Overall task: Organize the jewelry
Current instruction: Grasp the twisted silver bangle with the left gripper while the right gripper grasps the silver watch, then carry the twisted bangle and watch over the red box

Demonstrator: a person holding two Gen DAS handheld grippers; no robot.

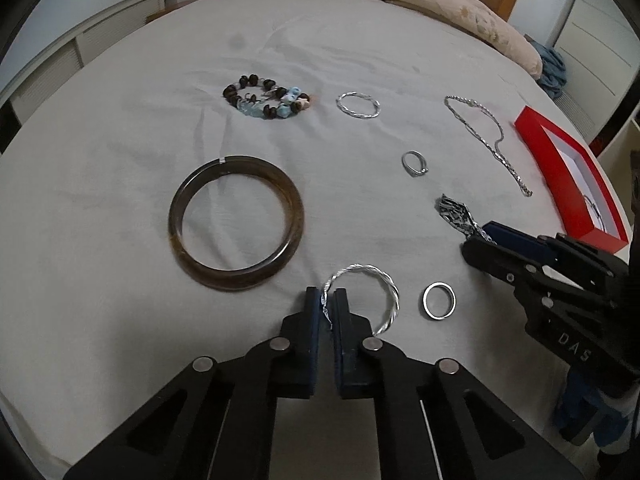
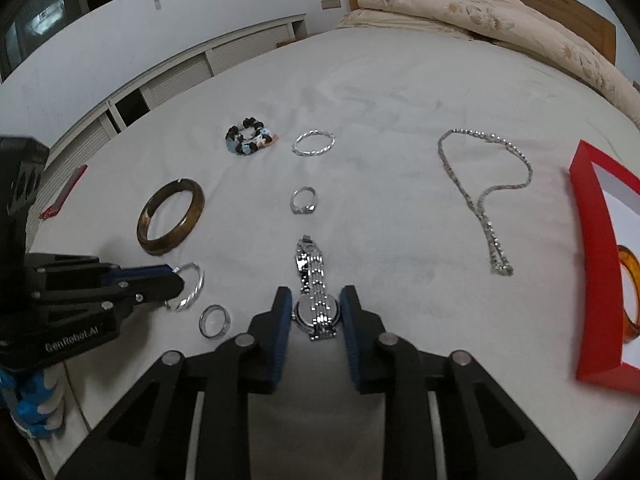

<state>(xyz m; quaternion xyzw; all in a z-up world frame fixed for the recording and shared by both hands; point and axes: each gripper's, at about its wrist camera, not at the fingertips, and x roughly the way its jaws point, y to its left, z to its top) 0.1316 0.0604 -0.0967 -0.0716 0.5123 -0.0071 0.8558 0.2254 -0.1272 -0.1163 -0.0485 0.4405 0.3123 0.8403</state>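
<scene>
Red-walled and white-lined, the jewelry box at the bed's right edge anchors a sorting job judged to be in its early stage. Farthest left of the box, a dark brown bangle lies loose on the grey bedsheet, with a beaded bracelet beyond it. Nearer the box, the left hand-held gripper has its jaws narrowed onto the rim of a twisted silver bangle, which appears to rest on the sheet, not yet lifted. A plain silver ring sits just beside it; a second twisted silver bangle and a set ring lie farther up the bed. Closer still to the box, the right hand-held gripper stands wide around a silver watch, straddling its case without clamping. A silver chain necklace lies nearest the box. Inside, an amber bangle shows at the frame's edge, and the left wrist view hints at a thin silvery piece too. Eight pieces remain outside.
</scene>
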